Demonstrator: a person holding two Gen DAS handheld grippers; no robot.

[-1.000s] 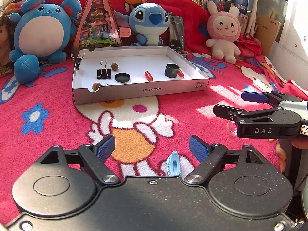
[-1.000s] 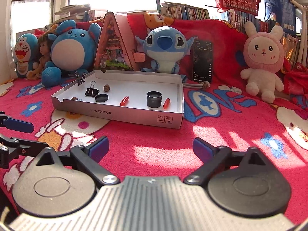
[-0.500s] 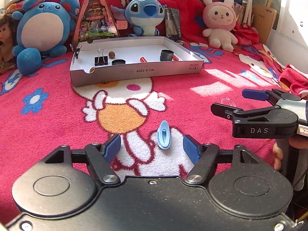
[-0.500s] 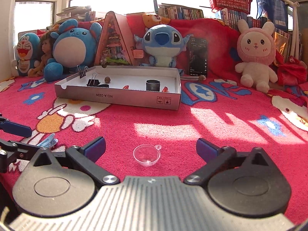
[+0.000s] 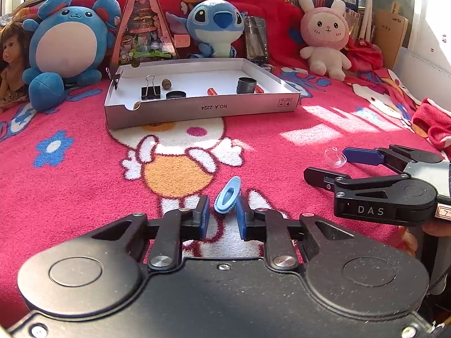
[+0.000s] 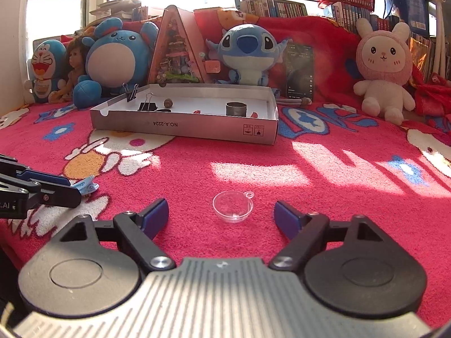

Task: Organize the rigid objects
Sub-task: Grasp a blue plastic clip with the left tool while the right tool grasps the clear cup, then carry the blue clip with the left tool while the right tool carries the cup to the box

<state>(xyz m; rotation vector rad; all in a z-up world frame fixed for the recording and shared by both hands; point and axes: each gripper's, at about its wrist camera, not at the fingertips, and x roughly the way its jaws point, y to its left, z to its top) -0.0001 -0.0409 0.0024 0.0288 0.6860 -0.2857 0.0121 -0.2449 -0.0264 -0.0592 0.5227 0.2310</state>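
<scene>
On a red cartoon blanket (image 5: 84, 186), the left hand-held gripper (image 5: 222, 218) has its blue pads drawn close around the near end of a small blue clip (image 5: 227, 195), nearly or just touching it, seemingly to lift it; the right hand-held gripper (image 6: 221, 215) sits low with its fingers spread wide on either side of a clear plastic half-dome (image 6: 232, 206), lined up to close on it. Both pieces lie well short of the white cardboard box lid (image 5: 203, 109), which already holds a binder clip (image 5: 150, 90), a dark cylinder (image 5: 246, 85) and other small items, so it looks like the collecting place.
</scene>
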